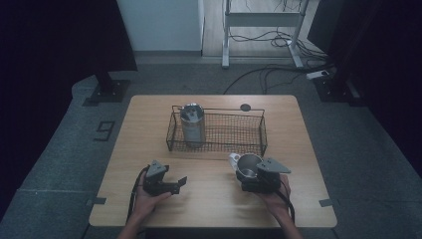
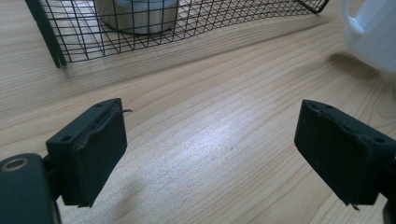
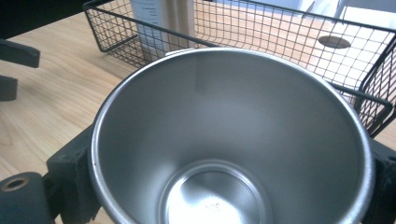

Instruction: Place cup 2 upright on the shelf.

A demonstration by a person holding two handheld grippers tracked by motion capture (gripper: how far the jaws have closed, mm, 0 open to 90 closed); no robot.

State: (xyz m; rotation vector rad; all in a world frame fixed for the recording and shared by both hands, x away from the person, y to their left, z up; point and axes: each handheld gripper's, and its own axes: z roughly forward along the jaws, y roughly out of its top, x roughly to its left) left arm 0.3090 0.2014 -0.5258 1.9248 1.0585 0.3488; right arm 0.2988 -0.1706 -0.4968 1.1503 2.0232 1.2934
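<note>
The right gripper pinches the upright cup; the basket lies at its eleven o'clock. The left gripper sits spread, empty.

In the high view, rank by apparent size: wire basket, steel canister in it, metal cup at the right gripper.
1. wire basket, clearly largest.
2. steel canister.
3. metal cup, partly hidden by the right gripper; close to the canister, so unsure.

Wire basket mid-table, steel can in its left end. Right gripper holds mug near front edge; left gripper empty, front-left.
</note>
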